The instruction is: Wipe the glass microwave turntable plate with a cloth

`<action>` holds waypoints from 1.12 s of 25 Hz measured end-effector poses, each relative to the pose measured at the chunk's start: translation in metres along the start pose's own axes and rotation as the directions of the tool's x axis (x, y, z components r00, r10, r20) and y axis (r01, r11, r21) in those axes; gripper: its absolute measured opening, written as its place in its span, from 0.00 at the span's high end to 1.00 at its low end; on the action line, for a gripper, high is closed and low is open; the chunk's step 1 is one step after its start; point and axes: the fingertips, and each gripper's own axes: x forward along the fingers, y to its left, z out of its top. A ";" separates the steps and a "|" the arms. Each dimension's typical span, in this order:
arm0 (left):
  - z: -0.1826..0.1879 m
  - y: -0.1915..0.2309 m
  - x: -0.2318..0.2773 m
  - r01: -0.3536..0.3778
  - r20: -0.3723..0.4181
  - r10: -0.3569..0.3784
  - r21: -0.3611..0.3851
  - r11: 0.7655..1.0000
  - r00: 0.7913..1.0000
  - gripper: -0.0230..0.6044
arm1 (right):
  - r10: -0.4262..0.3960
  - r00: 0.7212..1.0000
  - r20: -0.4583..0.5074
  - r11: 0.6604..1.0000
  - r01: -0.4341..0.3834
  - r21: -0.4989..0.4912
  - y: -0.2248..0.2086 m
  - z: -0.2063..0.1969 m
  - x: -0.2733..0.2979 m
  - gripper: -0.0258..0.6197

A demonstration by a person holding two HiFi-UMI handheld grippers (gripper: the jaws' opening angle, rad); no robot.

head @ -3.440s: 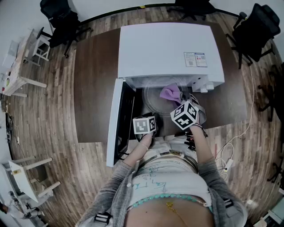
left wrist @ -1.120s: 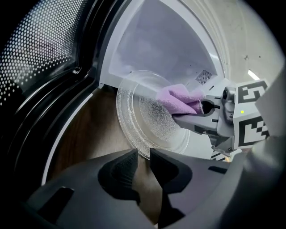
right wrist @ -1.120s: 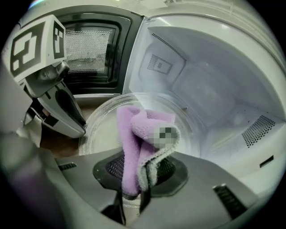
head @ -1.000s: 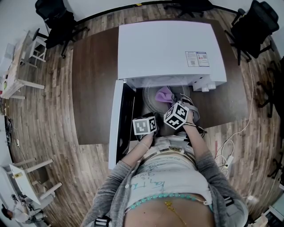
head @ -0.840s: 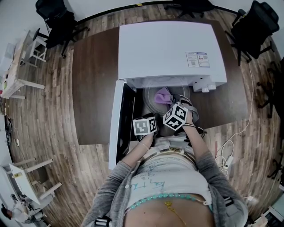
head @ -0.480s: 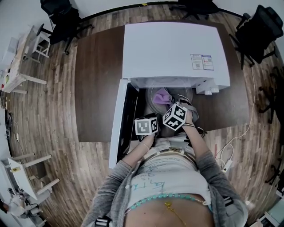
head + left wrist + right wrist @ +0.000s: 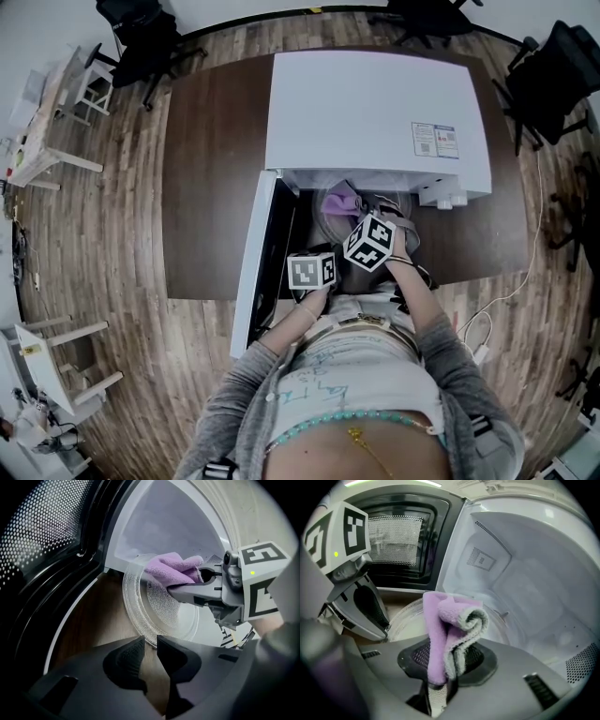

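Wiping's under way: right claw (image 7: 443,663) clamped tight on the purple cloth (image 7: 454,620), pressing it to the glass turntable plate (image 7: 157,616) at the microwave's (image 7: 375,103) mouth. Left claw (image 7: 149,641), nearly closed, nips the rim. Next, I'd say, sweep across the remaining glass.

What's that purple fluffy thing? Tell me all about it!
It is a soft purple cloth, fuzzy like a towel, with a grey-looking edge where it rolls over. It is folded and bunched up, not flat. The right gripper pinches its lower end, and the rest sticks out past the jaws. It is inside the open microwave, over the glass plate, and seems to press on it.
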 end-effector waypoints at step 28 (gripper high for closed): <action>0.002 0.003 0.000 0.012 0.014 -0.012 -0.032 0.999 1.000 0.82 | -0.086 0.996 -0.030 0.982 0.090 0.164 -0.052 -0.035 -0.013 0.78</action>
